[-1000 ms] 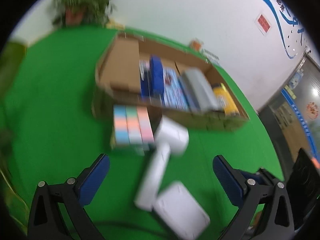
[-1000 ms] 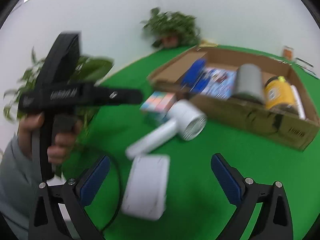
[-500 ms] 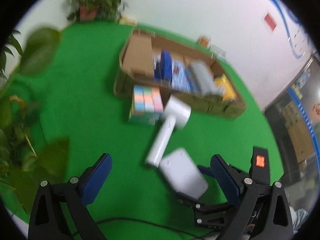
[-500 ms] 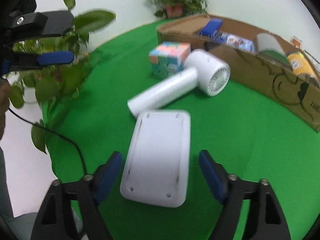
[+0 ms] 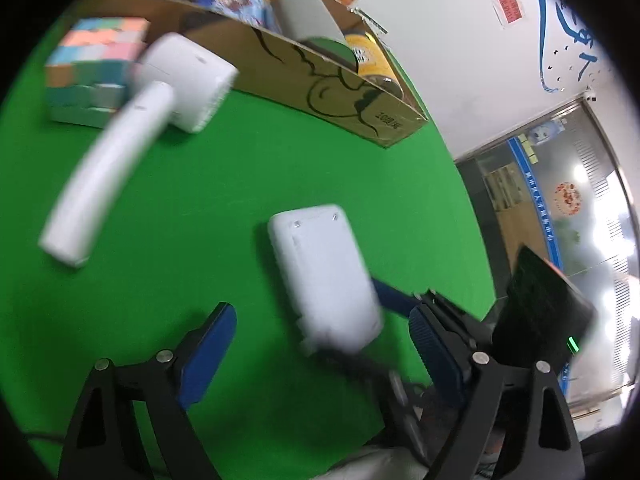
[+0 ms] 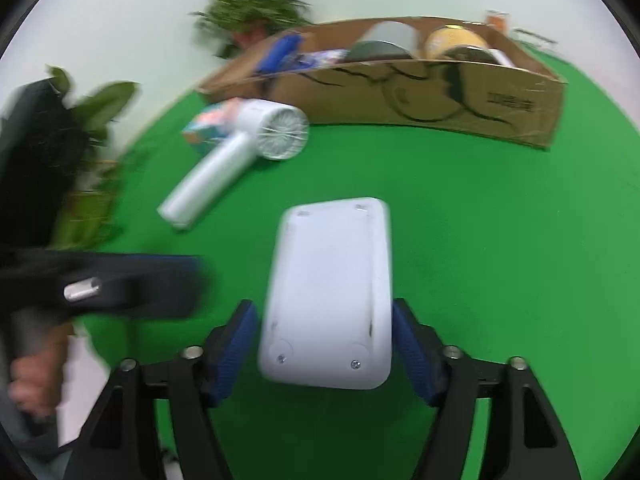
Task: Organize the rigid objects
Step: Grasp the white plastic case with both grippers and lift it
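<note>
A flat white rectangular device [image 6: 332, 292] lies on the green cloth, screw side up. My right gripper [image 6: 323, 308] straddles its near end; the blue pads stand very close to both long sides and the jaws are opening. In the left wrist view the device [image 5: 320, 264] lies just ahead of my left gripper [image 5: 320, 316], whose jaws are closing, no pad touching it. A right finger [image 5: 390, 298] shows beside the device. A white handheld fan [image 6: 256, 136] and a pastel cube [image 5: 92, 68] lie in front of the cardboard box [image 6: 400, 96].
The cardboard box [image 5: 320, 80] holds blue packs, a grey cylinder [image 6: 384, 44] and a yellow can [image 6: 456, 44]. Potted plants [image 6: 256, 12] stand at the table's far left edge. A hand [image 6: 32, 380] grips the left gripper's black handle. Bare green cloth lies right of the device.
Both grippers came down and in toward the white device. The right gripper now has its near end between the pads. The left view swung right, losing the plants, and its jaws narrowed.
</note>
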The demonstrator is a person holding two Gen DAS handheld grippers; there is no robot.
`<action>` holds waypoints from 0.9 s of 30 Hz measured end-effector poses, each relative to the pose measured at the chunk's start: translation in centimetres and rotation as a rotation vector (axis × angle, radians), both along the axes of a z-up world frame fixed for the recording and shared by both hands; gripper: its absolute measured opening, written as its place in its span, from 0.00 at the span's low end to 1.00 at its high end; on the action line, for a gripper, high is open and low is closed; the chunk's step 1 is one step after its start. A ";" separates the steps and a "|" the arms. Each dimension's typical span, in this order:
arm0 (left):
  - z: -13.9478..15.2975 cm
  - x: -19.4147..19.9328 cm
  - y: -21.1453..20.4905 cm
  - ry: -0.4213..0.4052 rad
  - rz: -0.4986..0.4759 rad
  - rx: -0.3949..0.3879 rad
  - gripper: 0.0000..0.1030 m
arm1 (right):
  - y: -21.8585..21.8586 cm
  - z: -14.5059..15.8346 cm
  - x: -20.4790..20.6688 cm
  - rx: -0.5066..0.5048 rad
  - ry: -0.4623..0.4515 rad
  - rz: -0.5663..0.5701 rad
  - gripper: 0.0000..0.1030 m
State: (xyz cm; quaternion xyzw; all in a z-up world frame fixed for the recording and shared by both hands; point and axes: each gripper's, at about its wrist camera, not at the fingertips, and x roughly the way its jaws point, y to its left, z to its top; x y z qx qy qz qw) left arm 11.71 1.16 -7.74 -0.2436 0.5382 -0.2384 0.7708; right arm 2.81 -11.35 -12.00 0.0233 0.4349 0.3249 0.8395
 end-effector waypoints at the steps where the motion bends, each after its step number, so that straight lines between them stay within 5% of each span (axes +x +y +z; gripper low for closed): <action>1: -0.4 0.5 -0.3 0.016 -0.007 -0.006 0.75 | -0.6 0.3 -0.3 0.010 -0.035 -0.011 0.92; 5: -1.5 1.7 -1.3 0.052 -0.023 0.006 0.68 | -1.4 0.6 -0.2 0.002 -0.057 -0.020 0.97; 7: -1.4 1.6 -1.6 0.056 -0.045 0.000 0.53 | -1.0 0.2 -0.2 -0.022 -0.051 -0.004 0.96; 10: -2.0 1.3 -2.0 0.070 -0.052 -0.002 0.44 | 0.4 -0.4 0.1 -0.035 -0.059 0.007 0.94; 19: -1.7 0.7 -1.5 0.050 -0.040 0.024 0.35 | 2.4 -1.8 0.2 -0.161 -0.089 -0.020 0.75; 20: -1.6 0.6 -1.5 0.044 -0.043 0.038 0.34 | 2.4 -1.8 0.2 -0.175 -0.101 -0.033 0.67; 27: 1.2 -0.3 -1.3 -0.043 -0.044 0.077 0.28 | 2.0 0.3 -0.3 -0.160 -0.178 -0.055 0.65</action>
